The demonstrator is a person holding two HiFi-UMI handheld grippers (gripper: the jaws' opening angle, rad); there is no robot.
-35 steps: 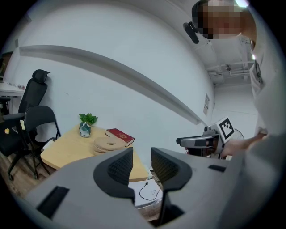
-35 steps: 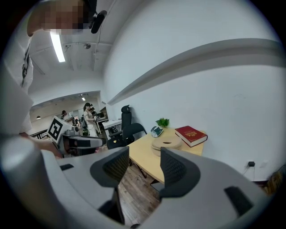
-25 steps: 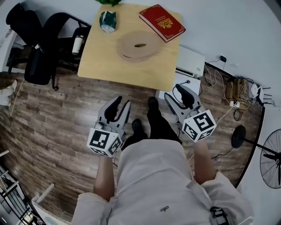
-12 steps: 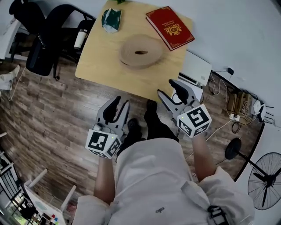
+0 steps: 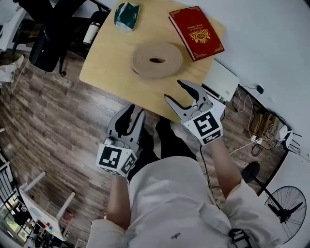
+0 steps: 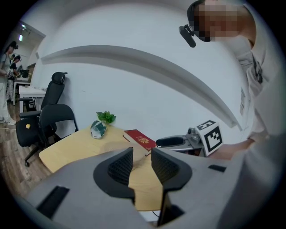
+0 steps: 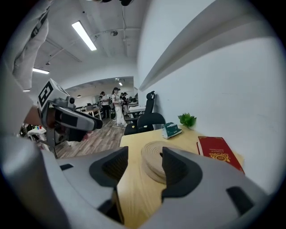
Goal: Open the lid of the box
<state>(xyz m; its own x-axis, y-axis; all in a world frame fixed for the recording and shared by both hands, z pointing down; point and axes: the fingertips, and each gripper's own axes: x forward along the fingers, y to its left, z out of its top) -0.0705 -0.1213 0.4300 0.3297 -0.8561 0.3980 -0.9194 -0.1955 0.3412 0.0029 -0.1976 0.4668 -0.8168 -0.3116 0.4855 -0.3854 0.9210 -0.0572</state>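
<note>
A round, flat wooden box (image 5: 157,59) with a lid lies in the middle of the light wooden table (image 5: 106,63); it also shows between the right jaws (image 7: 156,156). A red book-like case (image 5: 196,31) lies at the table's far right corner. My right gripper (image 5: 174,91) is open and empty, with its tips over the table's near edge, just short of the round box. Lower and to the left, over the floor, my left gripper (image 5: 135,112) is open by a narrow gap and holds nothing.
A green packet (image 5: 126,10) lies at the table's far left, beside a small plant (image 6: 106,117). Black office chairs (image 5: 46,43) stand left of the table. On the floor at the right are a white unit (image 5: 220,80), cables (image 5: 261,121) and a fan (image 5: 286,213).
My right gripper has moved forward and up from beside the legs to the table's near edge. The left gripper has hardly moved. The head view has shifted closer to the table.
</note>
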